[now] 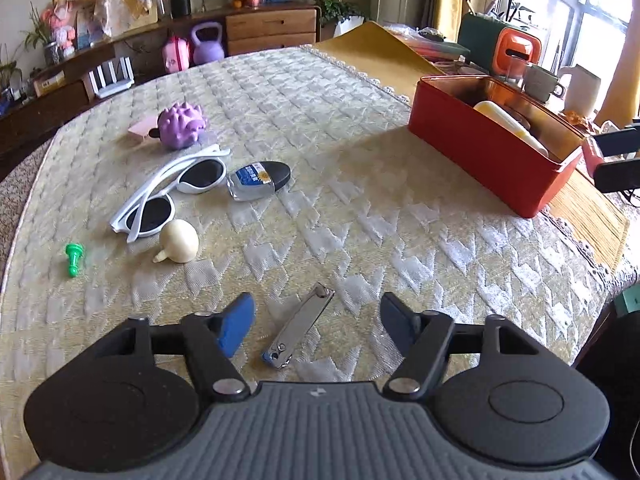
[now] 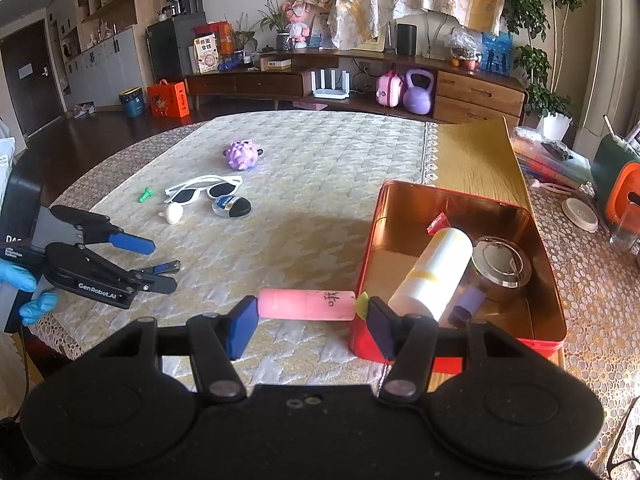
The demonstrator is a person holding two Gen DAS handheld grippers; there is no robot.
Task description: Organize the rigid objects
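purple kettlebell point(image 2: 419, 92), white router point(image 2: 330, 83), potted plant point(image 2: 554, 112), orange gift bag point(image 2: 168, 99)

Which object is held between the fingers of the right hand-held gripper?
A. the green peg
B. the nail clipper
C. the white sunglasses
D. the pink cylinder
D: the right hand-held gripper is shut on the pink cylinder, gripping it by its two ends, beside the red tin.

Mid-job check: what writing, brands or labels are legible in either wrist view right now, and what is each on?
"GenRobot.AI": white lettering on the black body of the left gripper.
"哦": one handwritten black character on the pink cylinder held in the right gripper.
Blue label on the small clear flat case with black cap: print too small to read.
Orange gift bag and cream snack box by the cabinet: blurred, unreadable.
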